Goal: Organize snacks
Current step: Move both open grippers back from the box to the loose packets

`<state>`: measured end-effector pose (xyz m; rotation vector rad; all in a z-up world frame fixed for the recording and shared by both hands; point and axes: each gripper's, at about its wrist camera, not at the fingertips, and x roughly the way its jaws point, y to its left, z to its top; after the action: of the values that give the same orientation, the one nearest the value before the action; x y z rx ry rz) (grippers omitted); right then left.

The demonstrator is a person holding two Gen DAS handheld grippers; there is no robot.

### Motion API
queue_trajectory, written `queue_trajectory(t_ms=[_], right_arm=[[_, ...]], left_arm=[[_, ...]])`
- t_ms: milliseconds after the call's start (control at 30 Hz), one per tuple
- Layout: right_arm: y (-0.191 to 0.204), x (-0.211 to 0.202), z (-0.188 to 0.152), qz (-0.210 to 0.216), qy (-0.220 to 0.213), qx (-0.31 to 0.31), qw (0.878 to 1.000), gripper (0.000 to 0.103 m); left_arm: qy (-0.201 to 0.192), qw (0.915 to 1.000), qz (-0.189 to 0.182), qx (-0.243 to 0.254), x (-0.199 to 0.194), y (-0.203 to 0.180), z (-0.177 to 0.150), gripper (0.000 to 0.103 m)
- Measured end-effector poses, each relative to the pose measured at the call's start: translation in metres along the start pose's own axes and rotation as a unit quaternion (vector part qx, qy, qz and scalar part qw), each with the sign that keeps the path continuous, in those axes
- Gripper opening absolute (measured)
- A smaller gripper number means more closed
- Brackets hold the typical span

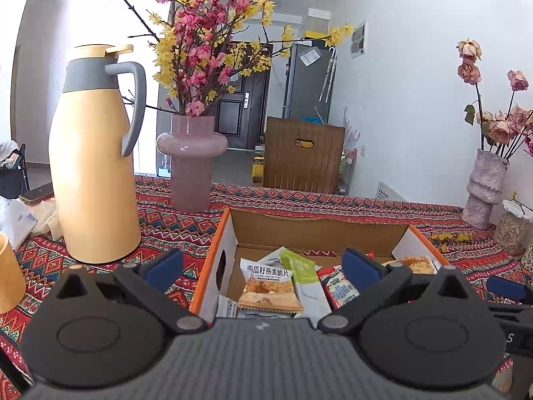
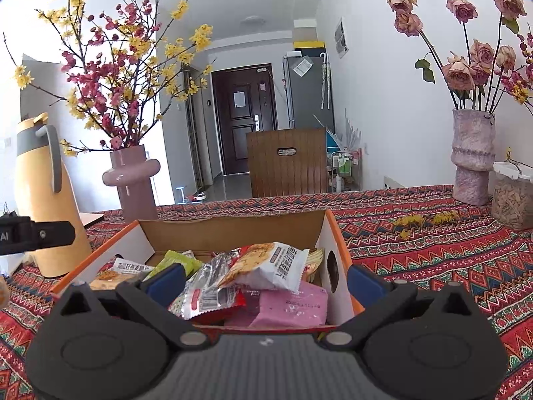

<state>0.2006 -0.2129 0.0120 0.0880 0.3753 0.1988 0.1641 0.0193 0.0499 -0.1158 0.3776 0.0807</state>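
An open cardboard box point(image 1: 316, 233) with orange outer walls sits on the patterned tablecloth and holds several snack packets. In the left wrist view an oat-crisp packet point(image 1: 268, 286) and a green-white packet point(image 1: 304, 276) lie between the fingers of my open left gripper point(image 1: 263, 266), which straddles the box's left wall. In the right wrist view my right gripper point(image 2: 265, 282) is open over the box point(image 2: 233, 233), straddling its right wall. A white-orange packet point(image 2: 269, 266), a silver-red packet point(image 2: 210, 295) and a pink packet point(image 2: 293, 306) are piled between its fingers, ungripped.
A yellow thermos jug point(image 1: 96, 166) and a pink vase of blossoms point(image 1: 191, 163) stand left of the box. A textured vase of dried roses point(image 2: 473, 156) and a lidded jar point(image 2: 511, 196) stand at the right. A wooden chair back point(image 2: 286, 161) rises behind the table.
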Motion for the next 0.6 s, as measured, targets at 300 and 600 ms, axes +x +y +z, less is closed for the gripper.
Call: queue_trajectory(t_ms=[300, 600], right_arm=[[0.004, -0.018, -0.019, 0.010, 0.033, -0.003, 0.999, 0.103], [0.011, -0.022, -0.041, 0.020, 0.076, -0.006, 0.997, 0.103]], left_arm=[[0.031, 0.9995, 0.003, 0.005, -0.011, 0.014, -0.020, 0.103], [0.077, 0.9969, 0.010, 0.012, -0.005, 0.028, -0.051, 0.103]])
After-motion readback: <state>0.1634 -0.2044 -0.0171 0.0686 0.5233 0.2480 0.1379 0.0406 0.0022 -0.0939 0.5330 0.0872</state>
